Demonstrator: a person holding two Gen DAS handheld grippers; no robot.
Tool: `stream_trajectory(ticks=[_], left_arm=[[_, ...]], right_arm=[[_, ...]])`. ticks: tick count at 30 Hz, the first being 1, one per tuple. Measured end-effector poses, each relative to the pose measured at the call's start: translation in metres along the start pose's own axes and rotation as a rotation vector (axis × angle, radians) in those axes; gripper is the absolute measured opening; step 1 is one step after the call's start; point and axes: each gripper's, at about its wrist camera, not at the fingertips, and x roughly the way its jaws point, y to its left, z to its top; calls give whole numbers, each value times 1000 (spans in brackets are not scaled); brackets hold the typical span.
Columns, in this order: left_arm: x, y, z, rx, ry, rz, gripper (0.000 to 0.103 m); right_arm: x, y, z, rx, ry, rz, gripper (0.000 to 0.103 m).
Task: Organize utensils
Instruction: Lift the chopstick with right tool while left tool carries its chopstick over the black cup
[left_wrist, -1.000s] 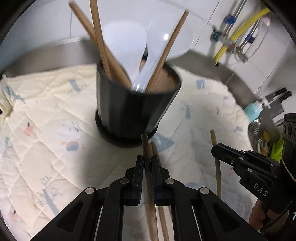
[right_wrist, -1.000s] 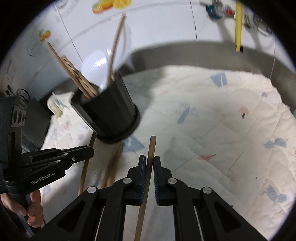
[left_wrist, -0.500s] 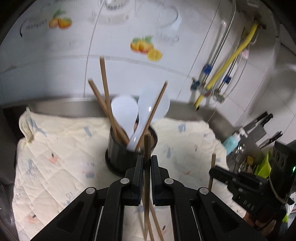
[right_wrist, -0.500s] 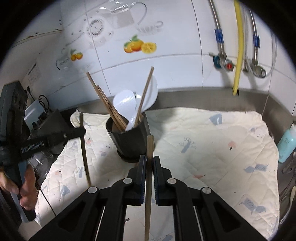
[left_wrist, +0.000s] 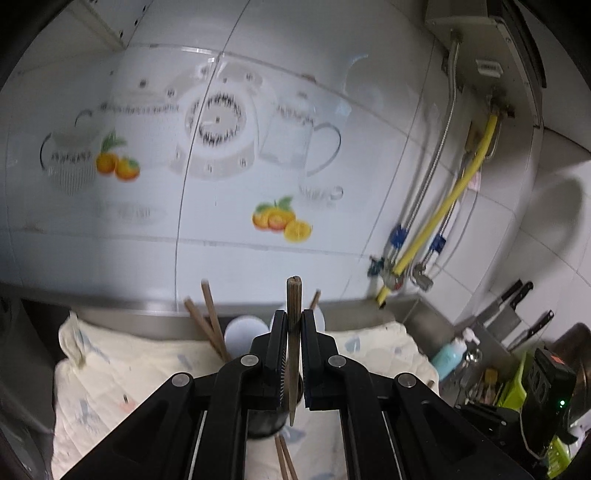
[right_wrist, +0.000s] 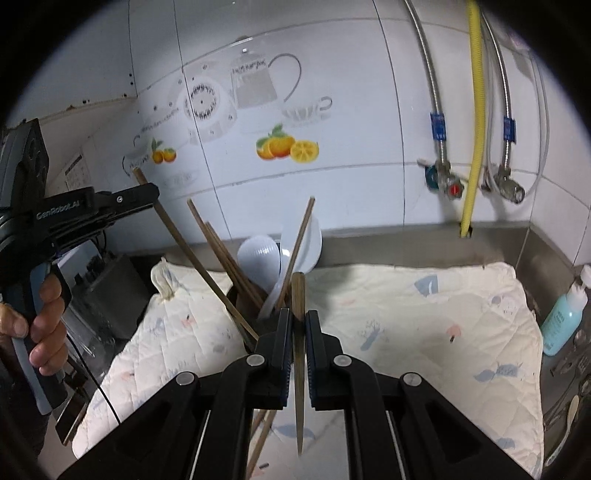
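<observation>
My left gripper (left_wrist: 293, 320) is shut on a wooden chopstick (left_wrist: 293, 332), held upright above the black utensil holder (left_wrist: 264, 424), which is mostly hidden behind the jaws. In the right wrist view the left gripper (right_wrist: 147, 195) holds its chopstick (right_wrist: 192, 258) slanting down to the holder (right_wrist: 249, 317). My right gripper (right_wrist: 297, 319) is shut on another wooden chopstick (right_wrist: 298, 362), lifted just right of the holder. The holder contains several chopsticks (right_wrist: 221, 258) and two white spoons (right_wrist: 258, 254). Two more chopsticks (right_wrist: 264, 432) lie on the quilted cloth (right_wrist: 424, 332).
A tiled wall with fruit decals (right_wrist: 286, 146) rises behind the steel counter. Hoses and valves (right_wrist: 469, 147) hang at the right. A blue bottle (right_wrist: 563, 317) stands right of the cloth; knives (left_wrist: 509, 306) and a green rack (left_wrist: 517, 380) are farther right.
Both grippers have risen and tilted up with their chopsticks; the holder has dropped low in both views. The left chopstick's tip now reaches the holder.
</observation>
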Motion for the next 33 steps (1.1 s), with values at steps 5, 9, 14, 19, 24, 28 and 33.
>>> stream_trajectory(ticks=[5,9,14,19,24,28,33], left_arm=[[1,3,23,15,-46,10,7],[10,8,27,27,-51,31,7],[24,23,25,10,-34,60,7],[40,36,15,5,0,73,7],[60,47,-2,-16,62,82,7],[72,52,-11,-22,102,89,7],[80,54,-18,-13,134,105,7]], right_arm=[[-2,6,19,-24,-35,-4,9],[-4,9,33,-43,-61,-6,9],[-8,16,52,-75,-98,-9,9],[-14,23,73,-96,-150,-4,9],[-8,32,91,-100,-182,17,9],[7,39,94,-105,-166,28,9],[29,45,87,-117,-117,24,9]])
